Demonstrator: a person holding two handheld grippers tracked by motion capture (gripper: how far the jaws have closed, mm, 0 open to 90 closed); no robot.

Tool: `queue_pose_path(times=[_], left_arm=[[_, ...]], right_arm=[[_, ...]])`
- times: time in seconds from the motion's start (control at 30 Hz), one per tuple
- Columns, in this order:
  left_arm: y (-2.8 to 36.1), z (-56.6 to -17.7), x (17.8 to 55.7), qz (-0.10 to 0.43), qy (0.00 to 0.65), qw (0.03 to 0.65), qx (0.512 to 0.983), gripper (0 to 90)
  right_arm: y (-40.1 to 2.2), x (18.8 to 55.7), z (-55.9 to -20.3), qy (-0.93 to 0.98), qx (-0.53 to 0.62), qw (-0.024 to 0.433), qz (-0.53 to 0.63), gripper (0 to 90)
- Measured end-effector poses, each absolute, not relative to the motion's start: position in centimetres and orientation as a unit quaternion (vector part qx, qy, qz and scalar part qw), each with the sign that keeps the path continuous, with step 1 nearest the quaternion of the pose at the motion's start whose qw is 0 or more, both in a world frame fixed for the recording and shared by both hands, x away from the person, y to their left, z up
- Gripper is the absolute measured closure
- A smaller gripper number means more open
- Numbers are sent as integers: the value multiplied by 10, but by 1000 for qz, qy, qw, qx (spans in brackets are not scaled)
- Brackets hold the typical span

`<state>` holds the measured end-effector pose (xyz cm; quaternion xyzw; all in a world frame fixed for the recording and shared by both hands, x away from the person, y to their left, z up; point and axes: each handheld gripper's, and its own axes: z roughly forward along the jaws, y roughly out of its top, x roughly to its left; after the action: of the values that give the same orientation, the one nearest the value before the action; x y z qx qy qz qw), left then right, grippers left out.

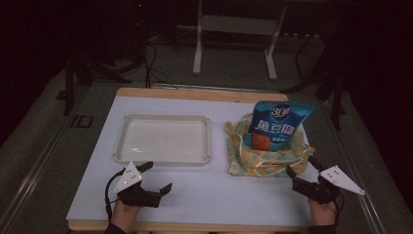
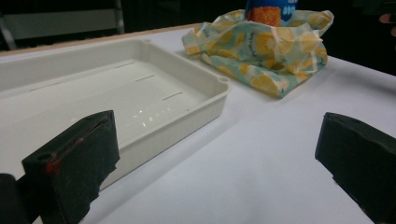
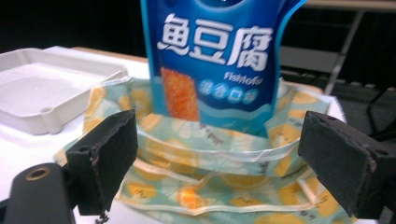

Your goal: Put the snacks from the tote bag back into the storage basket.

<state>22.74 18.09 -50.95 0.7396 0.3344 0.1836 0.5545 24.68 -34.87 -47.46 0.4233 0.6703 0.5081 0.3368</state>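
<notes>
Two grippers were recorded at the near edge of the white table (image 1: 219, 195), each borne by a hand entering from below.

Item one: right gripper (image 1: 303, 168), jaws spread wide with nothing between the pads, pointed at the fabric bag (image 1: 265, 156) and standing just short of its near right corner. Along its own jaws, the right gripper (image 3: 219, 154) framed the bag's open mouth without touching it.

Item two: left gripper (image 1: 157, 176), jaws likewise wide apart and empty, resting low over bare tabletop just in front of the tray (image 1: 163, 157). In its own view the left gripper (image 2: 219, 154) looked past the tray's near corner.

Item three: fabric bag (image 3: 201, 186), pale green with an orange-slice print and white drawstring trim (crumpled, mouth open upward), lying on the right half of the table.

Item four: blue fish tofu snack pouch (image 1: 277, 124), standing upright inside the bag, its upper part rising well clear of the cloth; the pouch (image 3: 219, 56) carried white lettering and a picture of an orange-brown block.

Item five: shallow white plastic tray (image 2: 205, 105), rectangular, empty, set left of the bag and apart from it.
</notes>
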Motion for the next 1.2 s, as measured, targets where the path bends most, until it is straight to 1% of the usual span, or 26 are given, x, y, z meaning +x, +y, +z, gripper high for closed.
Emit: queue_pose_path(times=[0.13, 0.17, 0.23, 0.27, 0.33, 0.4, 0.43, 0.63, 0.8, 0.9, 1.0, 1.07, 1.2], left_arm=[[180, -507, 227, 167, 331, 554, 745, 2], [179, -505, 227, 150, 328, 559, 746, 2], [177, -503, 227, 135, 326, 572, 741, 2], [177, -503, 227, 135, 326, 572, 741, 2], [175, -501, 229, 116, 320, 582, 738, 2], [173, -499, 231, 113, 319, 581, 740, 2], [171, -499, 233, 107, 318, 581, 742, 2], [156, -491, 244, 105, 307, 570, 755, 2], [145, -481, 255, 105, 297, 585, 748, 2], [135, -480, 263, 101, 292, 581, 754, 2], [125, -479, 271, 94, 285, 578, 759, 2], [118, -477, 276, 92, 279, 578, 761, 2], [102, -473, 288, 88, 265, 579, 766, 2]], right_arm=[[-348, 247, -474, 674, 424, 329, 507, 121], [-349, 248, -473, 676, 426, 323, 507, 120], [-350, 249, -470, 679, 434, 305, 507, 120], [-350, 249, -470, 679, 434, 305, 507, 120], [-350, 246, -470, 684, 435, 297, 505, 119], [-349, 245, -470, 695, 431, 287, 500, 119], [-348, 245, -469, 696, 430, 290, 497, 119], [-350, 248, -459, 698, 424, 280, 506, 120], [-347, 252, -454, 709, 410, 274, 504, 120], [-348, 255, -451, 709, 411, 269, 506, 130], [-349, 257, -448, 711, 411, 276, 499, 131], [-350, 258, -445, 707, 412, 259, 513, 130], [-351, 261, -441, 705, 409, 273, 511, 126]])
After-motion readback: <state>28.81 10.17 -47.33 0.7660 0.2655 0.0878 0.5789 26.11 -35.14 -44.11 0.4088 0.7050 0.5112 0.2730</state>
